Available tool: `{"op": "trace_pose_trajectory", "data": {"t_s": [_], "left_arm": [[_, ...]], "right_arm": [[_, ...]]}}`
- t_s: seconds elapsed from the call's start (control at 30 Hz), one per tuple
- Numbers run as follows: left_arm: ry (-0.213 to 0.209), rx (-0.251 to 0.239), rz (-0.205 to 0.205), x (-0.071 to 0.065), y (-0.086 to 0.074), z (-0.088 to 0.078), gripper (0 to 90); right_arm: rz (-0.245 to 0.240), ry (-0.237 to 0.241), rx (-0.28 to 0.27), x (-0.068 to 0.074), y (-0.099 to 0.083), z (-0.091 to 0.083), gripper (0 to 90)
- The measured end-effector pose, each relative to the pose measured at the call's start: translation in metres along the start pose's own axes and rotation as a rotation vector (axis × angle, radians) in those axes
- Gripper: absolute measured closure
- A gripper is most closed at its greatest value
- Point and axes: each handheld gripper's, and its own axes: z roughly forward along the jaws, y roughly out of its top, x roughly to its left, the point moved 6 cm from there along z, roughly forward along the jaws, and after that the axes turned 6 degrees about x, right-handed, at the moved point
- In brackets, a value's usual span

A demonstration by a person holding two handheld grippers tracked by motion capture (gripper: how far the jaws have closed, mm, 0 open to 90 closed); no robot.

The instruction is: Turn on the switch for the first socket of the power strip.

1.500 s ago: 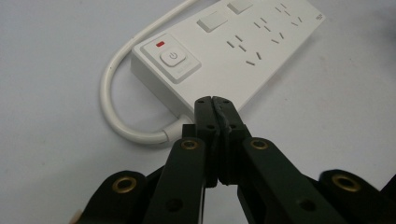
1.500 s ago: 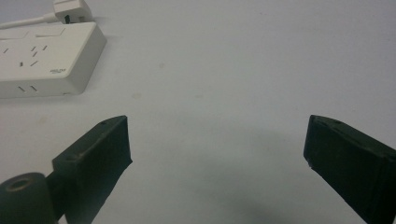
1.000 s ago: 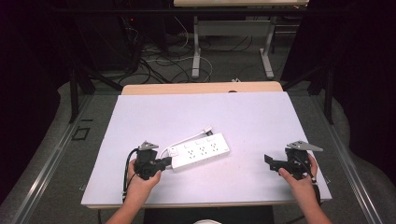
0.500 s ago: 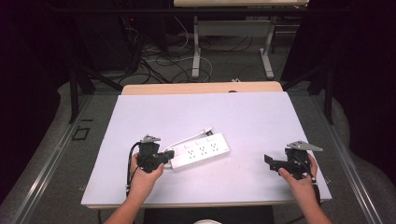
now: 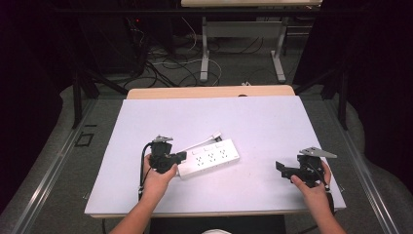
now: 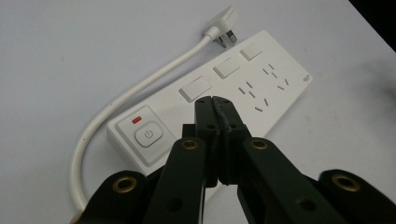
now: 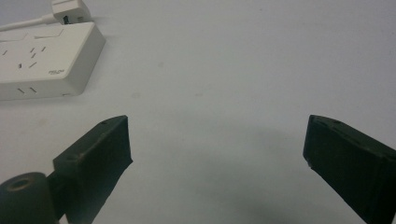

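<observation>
A white power strip [image 5: 209,157] lies near the middle of the white table [image 5: 253,122], its cord looped to a plug [image 5: 215,135]. My left gripper [image 5: 181,156] is shut, its tips over the strip's left end. In the left gripper view the closed tips [image 6: 215,100] hover above the strip [image 6: 275,88] beside its row of switches [image 6: 195,88], right of the power button [image 6: 148,134]. My right gripper [image 5: 280,168] stands open over bare table at the right. The right gripper view has the strip's end [image 7: 44,60] and the plug [image 7: 67,9] at upper left.
A wooden board [image 5: 209,91] edges the table's far side. Beyond it stand desk legs [image 5: 204,46] and tangled floor cables [image 5: 170,63]. The table's front edge [image 5: 209,213] lies just below both hands.
My left gripper has moved up and to the right, from beside the strip's left end to over it. The right gripper has stayed put.
</observation>
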Motion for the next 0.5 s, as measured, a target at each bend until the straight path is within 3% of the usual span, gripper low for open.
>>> {"op": "trace_pose_trajectory", "data": {"t_s": [0.5], "left_arm": [[0.003, -0.006, -0.051, -0.001, 0.012, 0.019, 89.6]], "right_arm": [[-0.008, 0.007, 0.008, -0.001, 0.0, 0.0, 7.2]]}}
